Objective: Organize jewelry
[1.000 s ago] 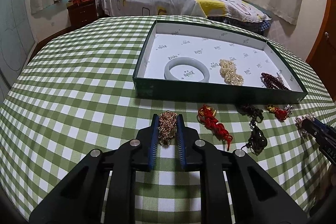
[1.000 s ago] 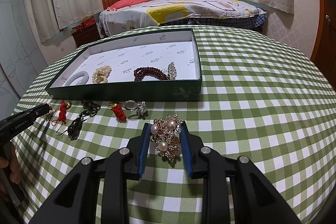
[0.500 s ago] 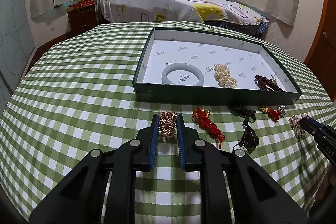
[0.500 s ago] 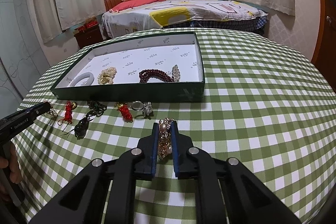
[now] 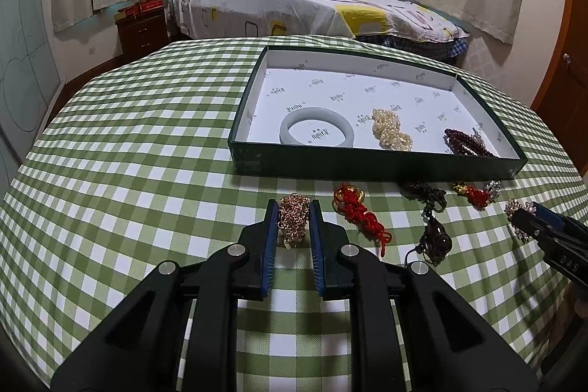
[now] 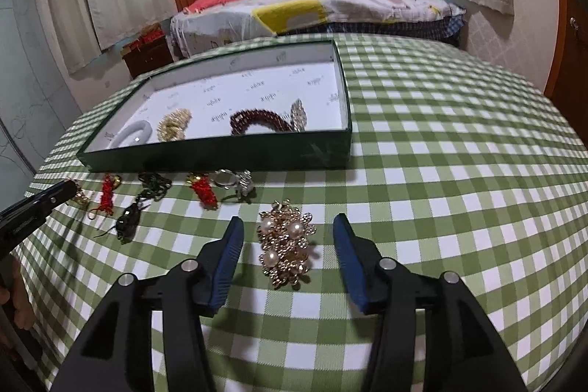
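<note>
The left gripper (image 5: 292,221) is closed on the crumpled gold chain (image 5: 293,216), near the shallow dark green box with white lining (image 5: 367,168). The right gripper (image 6: 288,237) stands wide open around the gold brooch with pearls (image 6: 284,245) on the green checked cloth (image 6: 441,208), holding nothing. I judge this the pick-up step; next the chain needs lifting over the box wall
</note>
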`<state>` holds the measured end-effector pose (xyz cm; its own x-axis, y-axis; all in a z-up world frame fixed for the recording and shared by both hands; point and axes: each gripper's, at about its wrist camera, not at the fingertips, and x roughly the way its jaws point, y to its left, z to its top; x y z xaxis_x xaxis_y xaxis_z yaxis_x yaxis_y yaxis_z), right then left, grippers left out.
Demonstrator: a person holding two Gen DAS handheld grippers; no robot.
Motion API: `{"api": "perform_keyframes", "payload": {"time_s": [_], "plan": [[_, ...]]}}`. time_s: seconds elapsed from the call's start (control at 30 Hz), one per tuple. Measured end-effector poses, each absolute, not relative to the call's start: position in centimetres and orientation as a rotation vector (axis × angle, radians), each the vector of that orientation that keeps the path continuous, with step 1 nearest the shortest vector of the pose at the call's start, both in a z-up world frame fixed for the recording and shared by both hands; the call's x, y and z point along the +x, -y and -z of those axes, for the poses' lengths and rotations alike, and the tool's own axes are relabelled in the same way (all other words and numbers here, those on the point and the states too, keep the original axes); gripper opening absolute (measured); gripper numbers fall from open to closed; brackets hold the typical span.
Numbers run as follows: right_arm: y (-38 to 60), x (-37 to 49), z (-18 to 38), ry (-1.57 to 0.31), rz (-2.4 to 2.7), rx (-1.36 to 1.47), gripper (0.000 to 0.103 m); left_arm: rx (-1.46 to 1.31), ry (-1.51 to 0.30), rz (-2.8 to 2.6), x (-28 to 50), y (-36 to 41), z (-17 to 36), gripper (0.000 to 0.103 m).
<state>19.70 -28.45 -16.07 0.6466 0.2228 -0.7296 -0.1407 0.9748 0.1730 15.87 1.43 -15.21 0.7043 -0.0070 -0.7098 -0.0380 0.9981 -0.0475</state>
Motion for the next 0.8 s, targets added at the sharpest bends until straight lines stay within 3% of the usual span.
{"api": "perform_keyframes", "payload": {"time_s": [0.03,0.1,0.43,0.8], "plan": [[28.3,19.8,16.0,-0.841,-0.208,0.092,0.049,-0.059,-0.79,-0.017,15.9,-1.4,15.3,0.017],[27.6,19.8,16.1,-0.845,-0.216,0.047,0.024,-0.059,-0.791,-0.016,15.9,-1.3,15.3,0.017],[27.2,18.4,15.7,-0.81,-0.229,0.039,0.024,-0.067,-0.776,-0.015,15.8,-1.3,14.8,0.017],[27.2,18.7,11.3,-0.701,-0.251,0.068,0.024,-0.076,-0.686,0.027,16.0,-0.4,10.6,0.017]]}}
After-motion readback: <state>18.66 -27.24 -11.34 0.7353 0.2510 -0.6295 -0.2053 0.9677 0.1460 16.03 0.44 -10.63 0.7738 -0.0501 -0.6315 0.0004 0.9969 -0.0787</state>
